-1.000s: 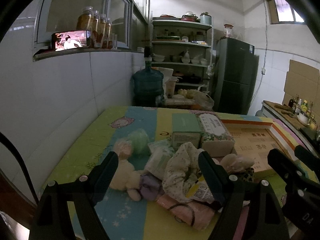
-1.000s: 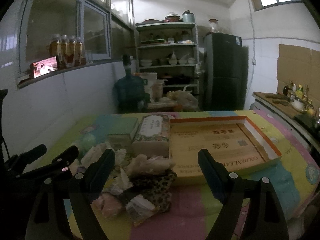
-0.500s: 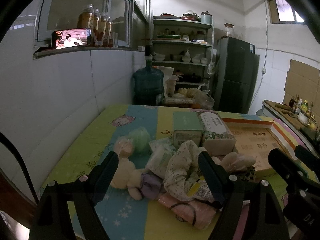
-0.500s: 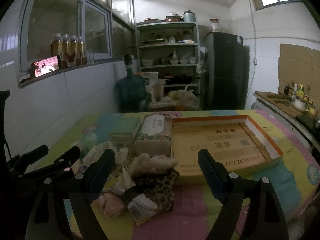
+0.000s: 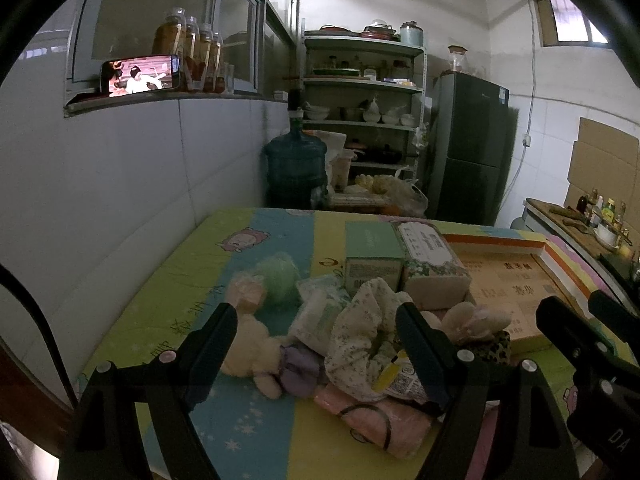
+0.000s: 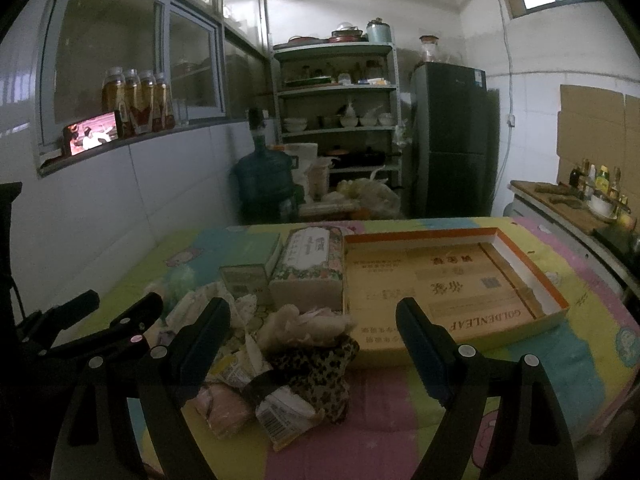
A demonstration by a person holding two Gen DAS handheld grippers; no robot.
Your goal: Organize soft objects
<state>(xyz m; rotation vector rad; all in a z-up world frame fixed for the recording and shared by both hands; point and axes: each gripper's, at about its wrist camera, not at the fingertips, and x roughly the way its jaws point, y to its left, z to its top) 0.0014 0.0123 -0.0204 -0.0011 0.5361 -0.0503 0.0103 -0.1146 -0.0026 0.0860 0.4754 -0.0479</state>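
Note:
A pile of soft things lies on the colourful mat: a cream plush toy (image 5: 256,354), a floral cloth (image 5: 366,330), a pink roll with a black band (image 5: 376,420), a green puff (image 5: 278,280) and a leopard-print piece (image 6: 316,372). A shallow cardboard tray (image 6: 520,264) lies to the right of the pile. My left gripper (image 5: 316,344) is open and empty, held above the near side of the pile. My right gripper (image 6: 314,340) is open and empty, over the pile's right side, near the tray.
A green box (image 5: 372,254) and a floral tissue pack (image 5: 430,264) stand behind the pile. A white tiled wall runs along the left. A water jug (image 5: 294,172), shelves (image 5: 360,120) and a fridge (image 5: 472,148) stand beyond the table. A counter with bottles (image 6: 596,196) is at right.
Both grippers have drawn back and up slightly from the pile; the objects look a little farther away. Nothing was taken hold of.

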